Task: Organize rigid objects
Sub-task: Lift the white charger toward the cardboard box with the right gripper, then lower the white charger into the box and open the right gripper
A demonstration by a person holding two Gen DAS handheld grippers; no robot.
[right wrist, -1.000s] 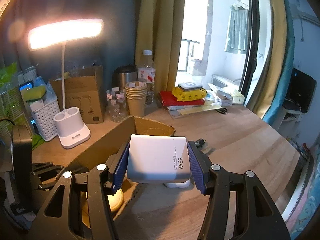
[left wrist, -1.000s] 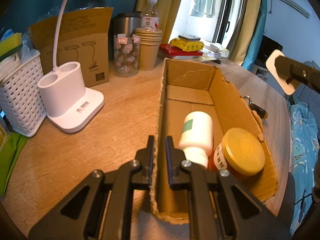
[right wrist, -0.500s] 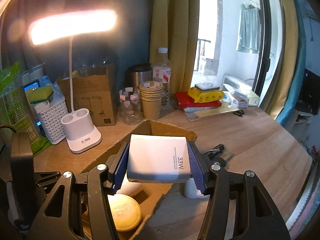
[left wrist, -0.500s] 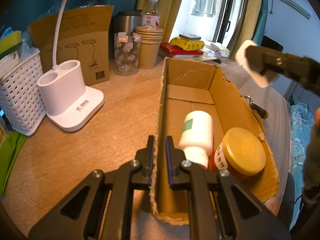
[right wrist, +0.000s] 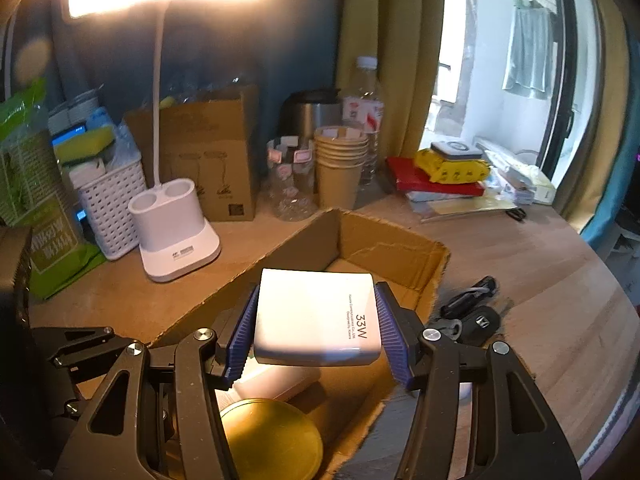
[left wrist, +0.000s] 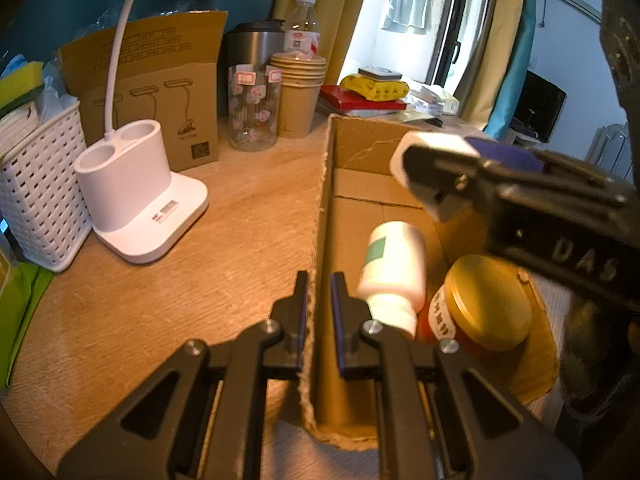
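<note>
My left gripper (left wrist: 319,312) is shut on the left wall of an open cardboard box (left wrist: 360,152). A white bottle (left wrist: 394,264) and a jar with a gold lid (left wrist: 486,304) lie inside it. My right gripper (right wrist: 316,320) is shut on a white 33W charger (right wrist: 312,316) and holds it above the box (right wrist: 384,252), over the bottle (right wrist: 276,380) and gold lid (right wrist: 272,440). In the left wrist view the charger (left wrist: 424,148) and right gripper hang over the box's right side.
A white lamp base (left wrist: 140,192), white basket (left wrist: 36,184), brown carton (left wrist: 160,80), glass jar (left wrist: 252,108), paper cups (left wrist: 298,92) and flask stand behind on the wooden table (left wrist: 160,280). Car keys (right wrist: 472,316) lie right of the box. Books (right wrist: 436,184) sit at the back.
My right gripper has carried the charger left and down until it hangs over the box. My left gripper has kept its hold on the box wall.
</note>
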